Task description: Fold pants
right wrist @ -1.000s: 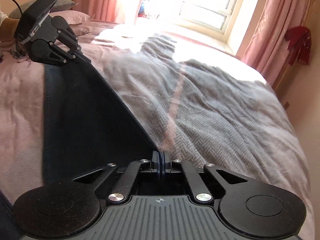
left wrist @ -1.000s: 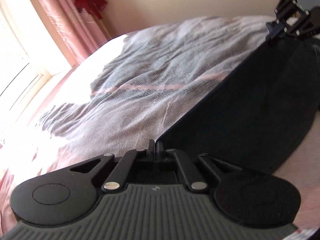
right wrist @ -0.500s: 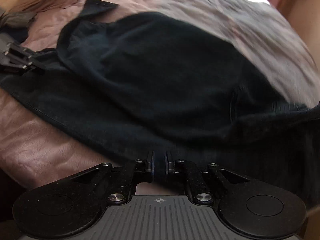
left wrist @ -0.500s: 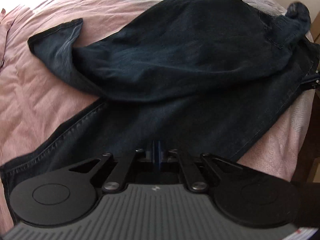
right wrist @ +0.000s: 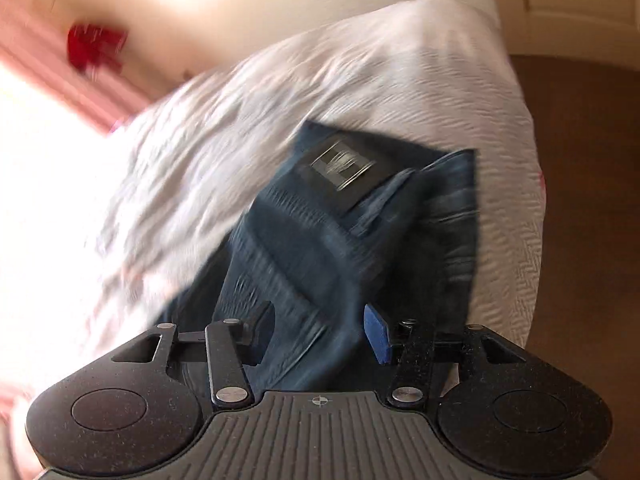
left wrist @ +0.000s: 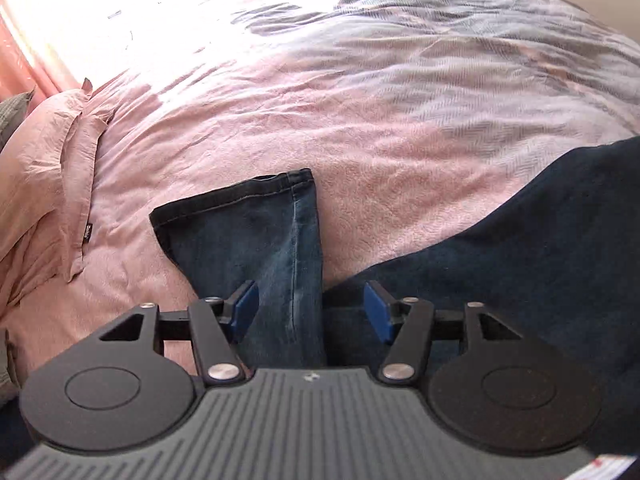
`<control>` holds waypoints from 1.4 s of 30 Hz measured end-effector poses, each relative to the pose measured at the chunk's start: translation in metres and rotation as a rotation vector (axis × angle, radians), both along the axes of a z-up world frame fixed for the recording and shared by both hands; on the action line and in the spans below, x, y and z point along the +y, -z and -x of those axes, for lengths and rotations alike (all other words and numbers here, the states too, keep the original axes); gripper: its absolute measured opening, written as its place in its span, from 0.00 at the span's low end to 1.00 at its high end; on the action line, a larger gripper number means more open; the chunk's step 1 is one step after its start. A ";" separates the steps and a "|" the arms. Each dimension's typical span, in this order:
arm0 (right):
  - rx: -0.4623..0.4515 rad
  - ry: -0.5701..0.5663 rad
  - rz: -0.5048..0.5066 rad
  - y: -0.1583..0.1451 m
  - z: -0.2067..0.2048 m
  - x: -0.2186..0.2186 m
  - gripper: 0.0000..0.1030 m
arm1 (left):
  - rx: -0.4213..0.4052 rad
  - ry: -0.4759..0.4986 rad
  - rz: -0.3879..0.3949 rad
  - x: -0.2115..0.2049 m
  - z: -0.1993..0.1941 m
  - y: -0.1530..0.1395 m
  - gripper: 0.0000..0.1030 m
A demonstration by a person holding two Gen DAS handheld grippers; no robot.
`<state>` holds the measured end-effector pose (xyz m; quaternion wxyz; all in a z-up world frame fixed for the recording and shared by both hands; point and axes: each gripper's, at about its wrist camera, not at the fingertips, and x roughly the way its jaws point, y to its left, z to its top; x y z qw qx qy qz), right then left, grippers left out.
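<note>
Dark blue jeans lie on the bed. In the left wrist view a leg end with its hem (left wrist: 256, 216) lies flat on the pink cover, and a darker part of the jeans (left wrist: 520, 256) spreads to the right. My left gripper (left wrist: 310, 312) stands open just above that leg, blue pads apart, nothing between them. In the blurred right wrist view the waistband end with a leather patch (right wrist: 342, 166) lies on the grey blanket. My right gripper (right wrist: 320, 330) is open over the denim, holding nothing.
A pink pillow (left wrist: 44, 184) lies at the left of the bed, with a bright window behind it. A grey herringbone blanket (left wrist: 500, 60) covers the far side. The bed's edge and brown floor (right wrist: 584, 200) show at the right; a red item (right wrist: 94, 46) hangs by the curtain.
Both grippers were shut on the jeans, lifted them and swung them down over themselves. Now both have opened and let go, and the jeans rest on the bed.
</note>
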<state>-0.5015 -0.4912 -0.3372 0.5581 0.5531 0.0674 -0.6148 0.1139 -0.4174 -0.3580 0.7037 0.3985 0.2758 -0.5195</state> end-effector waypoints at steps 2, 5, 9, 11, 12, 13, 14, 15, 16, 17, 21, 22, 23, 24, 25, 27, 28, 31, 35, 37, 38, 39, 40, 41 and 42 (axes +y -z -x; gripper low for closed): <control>-0.041 0.028 0.027 0.005 0.012 0.004 0.45 | -0.011 -0.004 -0.001 -0.009 0.000 0.007 0.53; -0.115 0.067 0.043 0.016 0.020 0.004 0.45 | 0.008 -0.026 0.011 -0.009 -0.001 0.007 0.53; -0.107 0.111 0.018 0.025 0.019 0.005 0.45 | -0.003 -0.029 0.014 -0.006 0.000 0.007 0.53; -0.118 0.123 0.033 0.026 0.027 0.008 0.45 | -0.025 -0.018 0.010 -0.009 0.001 0.008 0.53; -0.119 0.125 0.030 0.026 0.029 0.009 0.45 | -0.037 -0.014 0.011 -0.013 0.001 0.009 0.53; -0.115 0.127 0.024 0.027 0.031 0.009 0.45 | -0.048 -0.011 0.012 -0.018 0.001 0.011 0.53; -0.108 0.131 0.020 0.028 0.033 0.009 0.45 | -0.059 -0.008 0.012 -0.022 0.001 0.013 0.54; -0.103 0.138 0.025 0.028 0.040 0.007 0.45 | -0.072 -0.004 0.000 -0.029 0.000 0.019 0.55; -0.099 0.144 0.029 0.029 0.043 0.005 0.45 | -0.085 -0.001 -0.014 -0.035 -0.001 0.025 0.55; -0.103 0.147 0.031 0.031 0.047 0.002 0.45 | -0.099 -0.004 -0.032 -0.040 -0.003 0.031 0.55; -0.089 0.107 0.035 0.030 0.048 -0.014 0.06 | -0.131 -0.043 -0.060 -0.047 -0.019 0.044 0.03; -0.070 0.090 0.036 0.025 0.047 -0.016 0.06 | -0.087 -0.086 -0.016 -0.040 -0.030 0.034 0.03; -0.057 0.072 0.048 0.020 0.047 -0.018 0.03 | -0.049 -0.131 0.033 -0.031 -0.040 0.021 0.03; -0.046 0.048 0.077 0.011 0.047 -0.018 0.02 | -0.026 -0.191 0.092 -0.017 -0.054 0.003 0.03; -0.037 0.024 0.100 0.002 0.048 -0.020 0.02 | -0.008 -0.255 0.150 0.002 -0.068 -0.016 0.03; -0.047 -0.013 0.149 -0.018 0.053 -0.022 0.02 | 0.052 -0.406 0.249 0.046 -0.097 -0.051 0.03; -0.047 -0.029 0.168 -0.027 0.055 -0.022 0.02 | 0.101 -0.499 0.298 0.079 -0.114 -0.069 0.03; -0.057 -0.083 0.192 -0.047 0.064 -0.021 0.02 | 0.199 -0.668 0.382 0.171 -0.126 -0.094 0.03; -0.040 -0.115 0.147 -0.041 0.076 -0.007 0.02 | 0.294 -0.827 0.360 0.255 -0.098 -0.066 0.02; -0.048 -0.096 0.072 -0.019 0.082 -0.004 0.02 | 0.366 -0.942 0.304 0.281 -0.088 -0.028 0.02; -0.053 -0.079 0.024 -0.007 0.085 -0.003 0.02 | 0.407 -0.990 0.283 0.290 -0.085 -0.010 0.02; -0.048 -0.071 -0.023 0.008 0.086 -0.004 0.02 | 0.446 -1.029 0.284 0.300 -0.083 0.005 0.02; -0.038 -0.073 -0.049 0.018 0.088 -0.004 0.02 | 0.467 -1.050 0.303 0.307 -0.081 0.014 0.02; -0.025 -0.078 -0.059 0.023 0.088 -0.004 0.02 | 0.482 -1.064 0.329 0.311 -0.080 0.017 0.03; -0.023 -0.084 -0.058 0.025 0.088 -0.005 0.02 | 0.505 -1.081 0.358 0.316 -0.080 0.018 0.03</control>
